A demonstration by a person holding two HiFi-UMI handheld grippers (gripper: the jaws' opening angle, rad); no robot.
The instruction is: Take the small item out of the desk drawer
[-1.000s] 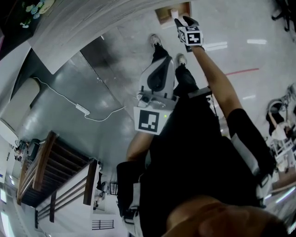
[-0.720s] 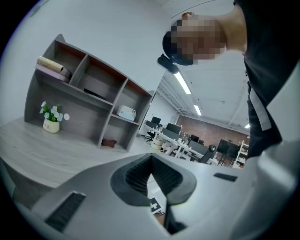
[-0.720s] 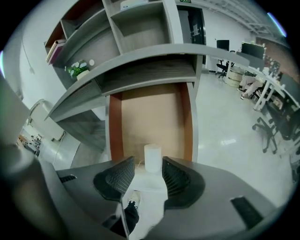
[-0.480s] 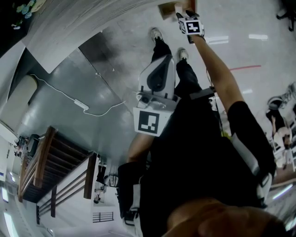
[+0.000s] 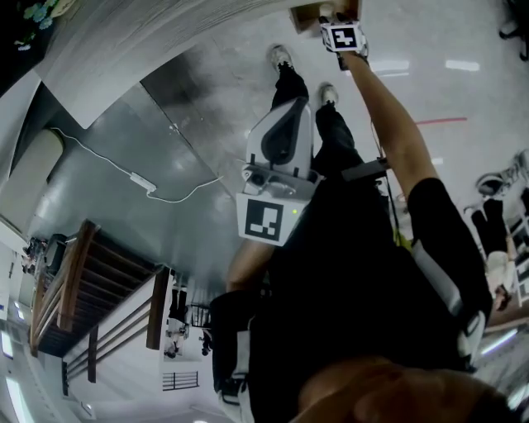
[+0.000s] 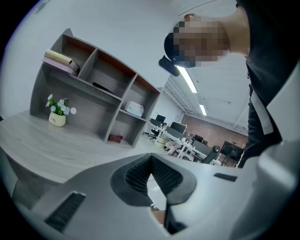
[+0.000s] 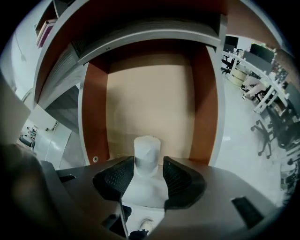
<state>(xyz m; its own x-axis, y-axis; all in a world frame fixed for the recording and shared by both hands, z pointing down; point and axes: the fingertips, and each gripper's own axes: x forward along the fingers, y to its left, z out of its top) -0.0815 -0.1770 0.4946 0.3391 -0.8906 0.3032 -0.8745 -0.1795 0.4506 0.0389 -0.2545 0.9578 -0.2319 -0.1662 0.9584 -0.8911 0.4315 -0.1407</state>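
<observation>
The desk drawer (image 7: 150, 93) is pulled out, with reddish-brown walls and a pale bare bottom. A small white item (image 7: 146, 145) with a narrow top stands upright in it. My right gripper (image 7: 146, 161) points steeply down over the item. Its jaws have just been opening and stand wide, with the item's narrow top between the ribbed pads (image 7: 117, 176). In the head view the right gripper (image 5: 335, 16) hangs over the drawer (image 5: 304, 16) at the top edge. My left gripper (image 5: 289, 111) is held near my body, its jaws (image 6: 151, 159) meeting at the tips with nothing held.
The grey desk top (image 5: 149, 41) runs along the upper left. A white cable with a power strip (image 5: 142, 182) lies on the floor. My shoes (image 5: 279, 56) stand near the drawer. A shelf unit (image 6: 93, 89) and a potted plant (image 6: 58, 112) sit on the desk.
My right arm has stretched further toward the drawer, carrying its gripper up to the frame's top edge. The left gripper has hardly shifted.
</observation>
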